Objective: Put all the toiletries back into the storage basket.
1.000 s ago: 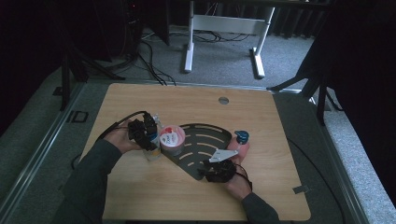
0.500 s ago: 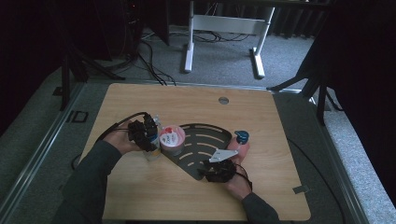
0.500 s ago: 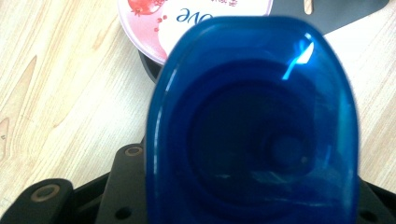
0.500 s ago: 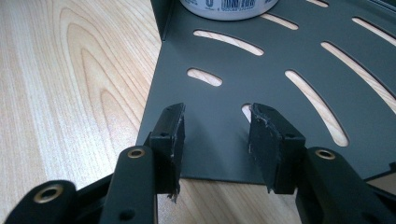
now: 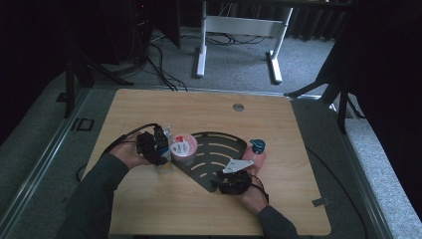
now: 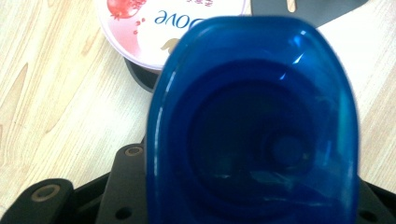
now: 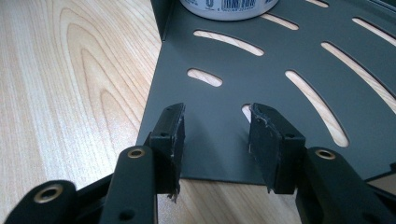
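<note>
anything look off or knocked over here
Nothing spilled, tipped or damaged. The pink-lidded jar stands upright on the dark slotted tray. The left gripper holds a blue-capped bottle beside the tray; the right gripper is open over the tray's corner.

A dim lab: wooden table (image 5: 298, 199) on grey carpet (image 5: 239, 64), floor cables (image 5: 159, 64), black curtains (image 5: 388, 74).

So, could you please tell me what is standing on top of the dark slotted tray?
On the dark slotted tray stands a pink-lidded Dove tub, at its left edge. The tray surface beneath the tub is covered. The right gripper hovers over the tray's near corner.
</note>
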`<control>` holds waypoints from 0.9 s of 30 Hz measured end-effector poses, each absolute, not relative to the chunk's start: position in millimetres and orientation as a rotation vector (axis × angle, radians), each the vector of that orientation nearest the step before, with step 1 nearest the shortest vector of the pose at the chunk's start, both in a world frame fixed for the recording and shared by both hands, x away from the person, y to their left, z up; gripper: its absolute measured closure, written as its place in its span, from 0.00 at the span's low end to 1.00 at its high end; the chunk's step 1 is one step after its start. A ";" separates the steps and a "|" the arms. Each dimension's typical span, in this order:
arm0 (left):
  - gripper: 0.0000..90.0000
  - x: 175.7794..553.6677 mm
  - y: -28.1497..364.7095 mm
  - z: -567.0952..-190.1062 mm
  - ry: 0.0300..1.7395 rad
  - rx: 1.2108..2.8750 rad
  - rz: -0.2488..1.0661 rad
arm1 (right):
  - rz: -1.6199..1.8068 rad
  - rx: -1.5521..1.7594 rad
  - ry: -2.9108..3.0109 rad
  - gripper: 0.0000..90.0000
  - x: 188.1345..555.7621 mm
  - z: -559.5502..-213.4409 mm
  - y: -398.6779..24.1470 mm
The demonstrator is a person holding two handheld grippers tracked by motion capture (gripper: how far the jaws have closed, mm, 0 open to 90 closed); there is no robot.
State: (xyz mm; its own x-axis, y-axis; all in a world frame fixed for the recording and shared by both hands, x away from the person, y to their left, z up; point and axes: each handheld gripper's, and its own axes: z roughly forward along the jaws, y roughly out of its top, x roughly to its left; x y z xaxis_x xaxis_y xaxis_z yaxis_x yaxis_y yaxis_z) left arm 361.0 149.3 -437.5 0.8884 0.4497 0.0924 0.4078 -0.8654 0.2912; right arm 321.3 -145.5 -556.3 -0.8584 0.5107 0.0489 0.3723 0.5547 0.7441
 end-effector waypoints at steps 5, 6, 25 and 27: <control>0.62 356.3 145.1 -437.3 0.626 2.804 0.232 | 1.189 0.749 2.614 0.61 321.4 -556.3 -145.3; 0.62 355.1 143.6 -437.2 0.622 2.808 0.231 | 1.189 0.749 2.614 0.61 321.4 -556.3 -145.3; 0.62 337.5 122.4 -432.2 0.508 2.801 0.236 | 1.187 0.749 2.616 0.61 321.4 -556.1 -145.2; 0.62 335.4 120.0 -431.8 0.507 2.795 0.233 | 1.187 0.748 2.616 0.61 321.5 -556.1 -145.2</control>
State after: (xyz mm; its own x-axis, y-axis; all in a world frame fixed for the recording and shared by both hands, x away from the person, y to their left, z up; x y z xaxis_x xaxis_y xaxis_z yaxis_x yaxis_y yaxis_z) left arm 335.4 120.0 -431.8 0.9251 0.3647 0.1060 0.3177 -0.8960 0.3103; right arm 321.5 -145.2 -556.1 -0.8591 0.5096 0.0479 0.3717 0.5568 0.7429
